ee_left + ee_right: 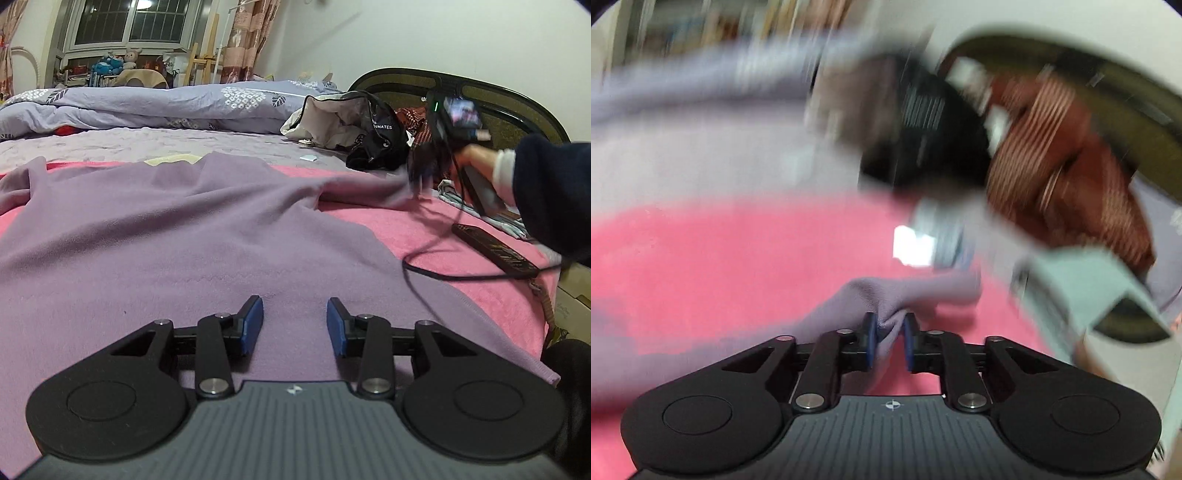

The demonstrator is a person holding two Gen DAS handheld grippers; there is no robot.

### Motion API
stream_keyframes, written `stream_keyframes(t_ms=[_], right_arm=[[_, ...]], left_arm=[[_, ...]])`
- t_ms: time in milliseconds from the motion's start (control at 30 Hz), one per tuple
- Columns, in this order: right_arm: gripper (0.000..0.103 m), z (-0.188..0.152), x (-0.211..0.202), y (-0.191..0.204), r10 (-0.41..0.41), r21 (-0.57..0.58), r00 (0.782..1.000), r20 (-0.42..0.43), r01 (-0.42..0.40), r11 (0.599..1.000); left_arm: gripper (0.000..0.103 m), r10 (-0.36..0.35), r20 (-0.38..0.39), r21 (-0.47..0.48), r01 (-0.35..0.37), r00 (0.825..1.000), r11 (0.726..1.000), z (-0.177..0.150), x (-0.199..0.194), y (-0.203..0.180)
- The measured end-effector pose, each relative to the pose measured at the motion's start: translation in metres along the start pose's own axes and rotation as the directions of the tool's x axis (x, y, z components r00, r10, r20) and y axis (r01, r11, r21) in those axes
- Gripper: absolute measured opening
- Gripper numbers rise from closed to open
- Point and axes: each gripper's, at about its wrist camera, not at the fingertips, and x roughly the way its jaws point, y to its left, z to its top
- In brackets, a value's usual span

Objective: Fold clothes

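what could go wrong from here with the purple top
1. The right tongs pinch only a small bunch of the purple top, so the cloth may slip out when pulled.
2. The left tongs are open above the top, pinning nothing; a tug could drag the whole garment across the pink blanket.
3. The black cable and black remote lie beside the hem and could snag or get swept along.

Pink blanket (461, 229), black remote (495, 251) (corded), quilt (166, 103).
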Motion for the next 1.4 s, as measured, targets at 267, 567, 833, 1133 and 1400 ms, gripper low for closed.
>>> stream_keyframes(t_ms=[267,567,833,1133,1400], right_arm=[[0.079,-0.016,-0.072,0.031,-0.127,-0.11,0.964,0.233,0.156,0.982],[0.083,0.029,-0.068,0.203,0.545,-0.334,0.838,0.021,-0.508,0.794],[0.047,-0.052,-0.134,0.219,0.723,-0.721,0.67,-0.164,-0.582,0.376],[0.075,-0.001,-0.129,0.177,0.819,-0.601,0.573,-0.027,-0.664,0.445],[0.025,0.0,-0.104,0.242,0.761,-0.519,0.633,-0.14,-0.701,0.489]], left_arm=[[0.047,-0.001,0.014,-0.008,0.001,1.0,1.0,-0.002,-0.007,0.002],[0.049,-0.01,0.034,-0.031,0.011,0.999,0.999,0.0,-0.002,0.005],[0.049,-0.017,0.045,-0.044,0.019,0.999,0.999,-0.002,-0.004,0.005],[0.048,-0.017,0.054,-0.051,0.02,0.998,0.999,-0.006,-0.007,0.002],[0.047,-0.022,0.057,-0.066,0.026,0.998,0.997,-0.004,-0.006,0.004]])
